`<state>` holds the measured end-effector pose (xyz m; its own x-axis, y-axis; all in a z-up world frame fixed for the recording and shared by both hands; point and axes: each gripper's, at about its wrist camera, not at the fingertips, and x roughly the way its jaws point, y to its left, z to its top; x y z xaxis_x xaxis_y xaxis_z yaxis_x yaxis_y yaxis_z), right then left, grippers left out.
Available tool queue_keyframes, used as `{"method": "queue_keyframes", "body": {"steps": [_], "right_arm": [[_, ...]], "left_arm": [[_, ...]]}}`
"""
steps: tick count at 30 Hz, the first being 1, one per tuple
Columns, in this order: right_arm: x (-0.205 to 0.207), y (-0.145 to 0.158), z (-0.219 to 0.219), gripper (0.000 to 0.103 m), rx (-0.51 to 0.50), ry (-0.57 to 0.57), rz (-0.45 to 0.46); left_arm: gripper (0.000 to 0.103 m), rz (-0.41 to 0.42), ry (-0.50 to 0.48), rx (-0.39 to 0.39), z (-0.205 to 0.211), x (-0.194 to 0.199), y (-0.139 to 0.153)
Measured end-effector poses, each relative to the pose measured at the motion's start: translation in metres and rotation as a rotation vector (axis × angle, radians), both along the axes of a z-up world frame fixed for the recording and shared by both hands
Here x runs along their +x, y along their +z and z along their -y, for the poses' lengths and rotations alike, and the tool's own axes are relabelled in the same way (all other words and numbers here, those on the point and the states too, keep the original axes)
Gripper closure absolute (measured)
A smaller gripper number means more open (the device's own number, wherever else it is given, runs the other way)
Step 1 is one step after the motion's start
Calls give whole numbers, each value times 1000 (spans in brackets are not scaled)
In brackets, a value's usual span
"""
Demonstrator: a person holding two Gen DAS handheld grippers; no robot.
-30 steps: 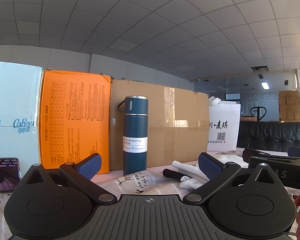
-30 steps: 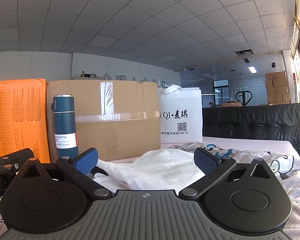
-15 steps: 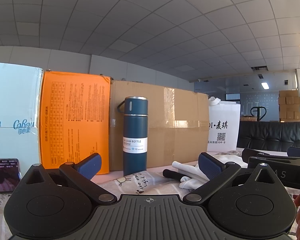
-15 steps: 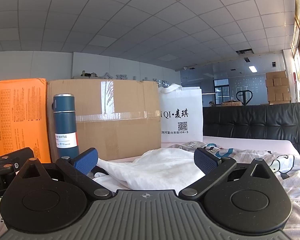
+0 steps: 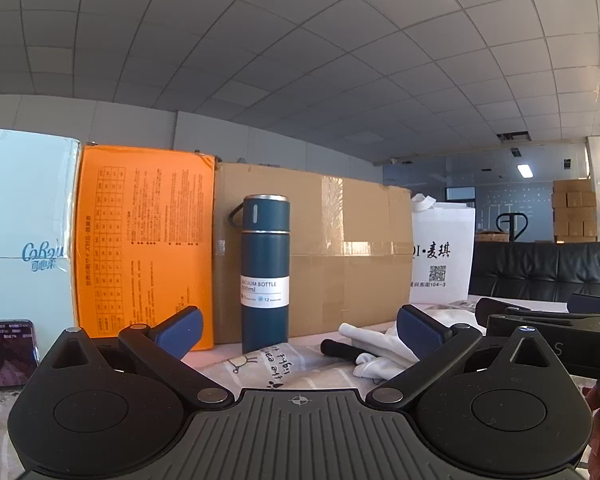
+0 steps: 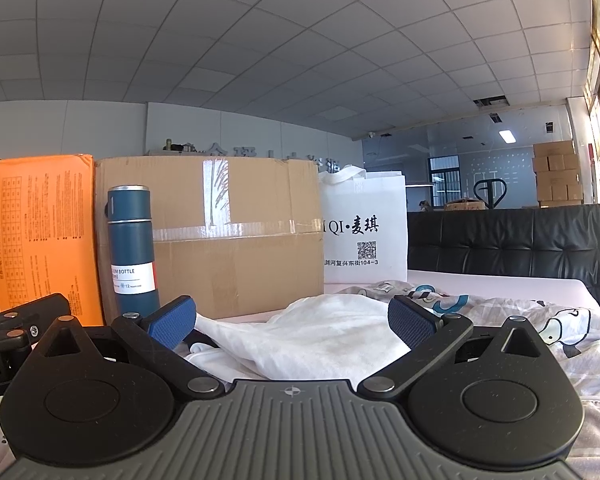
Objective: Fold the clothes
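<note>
A crumpled white garment [image 6: 320, 332] lies on the printed sheet, straight ahead of my right gripper [image 6: 292, 320], which is open with nothing between its blue pads. In the left wrist view the same white garment [image 5: 376, 356] shows as a small bunched edge near the right fingertip, with a black tube-like part beside it. My left gripper [image 5: 300, 330] is open and empty, low over the sheet. The right gripper's body [image 5: 548, 336] sits at the right edge of the left view.
A dark blue vacuum bottle [image 5: 265, 272] stands upright close ahead. Behind it are an orange box [image 5: 144, 252], a cardboard box [image 5: 340, 256], a pale blue box [image 5: 24, 232] and a white bag [image 5: 440, 260]. A phone [image 5: 6, 354] stands at left. A black sofa [image 6: 520, 248] lies beyond.
</note>
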<state>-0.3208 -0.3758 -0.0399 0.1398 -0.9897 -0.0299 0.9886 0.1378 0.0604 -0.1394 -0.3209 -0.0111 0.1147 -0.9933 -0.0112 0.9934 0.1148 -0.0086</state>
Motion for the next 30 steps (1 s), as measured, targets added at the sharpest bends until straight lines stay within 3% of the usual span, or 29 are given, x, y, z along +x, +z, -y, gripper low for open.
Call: {"method": "queue_keyframes", "body": {"steps": [30], "right_arm": [[0, 0, 0, 0, 4, 5, -2]], "left_arm": [[0, 7, -4, -7, -2, 0, 0]]}}
